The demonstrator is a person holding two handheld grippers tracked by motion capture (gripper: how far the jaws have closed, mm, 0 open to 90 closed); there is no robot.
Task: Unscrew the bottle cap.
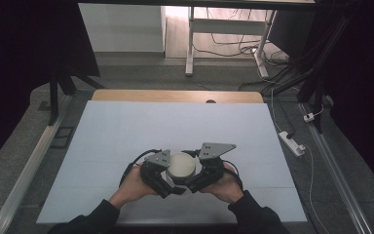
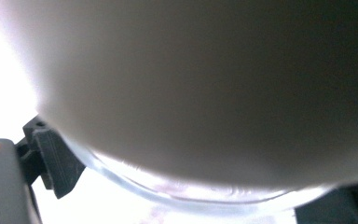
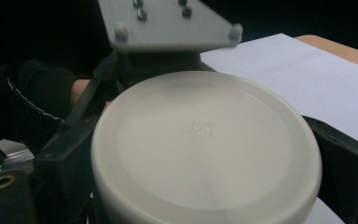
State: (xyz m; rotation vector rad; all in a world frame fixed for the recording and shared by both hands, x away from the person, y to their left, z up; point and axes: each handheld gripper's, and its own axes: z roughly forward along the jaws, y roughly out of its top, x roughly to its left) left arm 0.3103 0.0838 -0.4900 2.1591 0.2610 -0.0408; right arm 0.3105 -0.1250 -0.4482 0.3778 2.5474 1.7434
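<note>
Right gripper view: lidded, perhaps glass, jar (image 3: 205, 149).

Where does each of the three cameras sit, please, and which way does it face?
High view: above the person's side, looking forward and down on the white table; both hands and tongs meet at a round cream lid.
Left gripper view: rides the left tongs, pressed close against a pale rounded body.
Right gripper view: rides the right tongs, looking across the lid's top toward the other hand.
Shared: the lid in high and right views.
</note>
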